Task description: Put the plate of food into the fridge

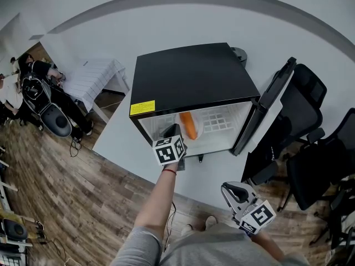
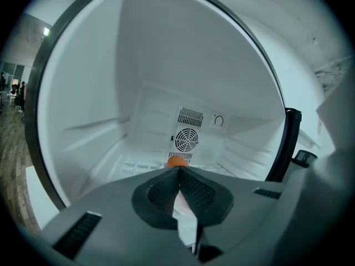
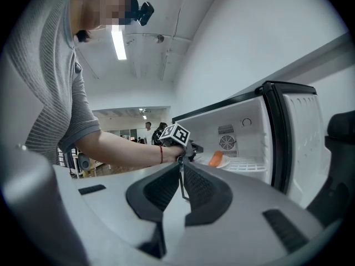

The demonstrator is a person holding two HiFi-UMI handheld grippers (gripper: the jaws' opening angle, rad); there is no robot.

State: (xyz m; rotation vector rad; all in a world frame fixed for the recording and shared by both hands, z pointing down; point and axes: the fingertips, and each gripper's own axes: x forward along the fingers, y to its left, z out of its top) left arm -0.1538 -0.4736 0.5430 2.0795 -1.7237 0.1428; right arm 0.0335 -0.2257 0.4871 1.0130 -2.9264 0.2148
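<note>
One orange food piece (image 1: 189, 125), lengthwise front-to-back

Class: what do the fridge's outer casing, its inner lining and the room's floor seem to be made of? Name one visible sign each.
Outer casing: probably painted metal, smooth black with a soft sheen.
Inner lining: likely moulded white plastic, rounded corners and formed ledges.
Floor: wood or wood-look laminate, brown planks with grain.
</note>
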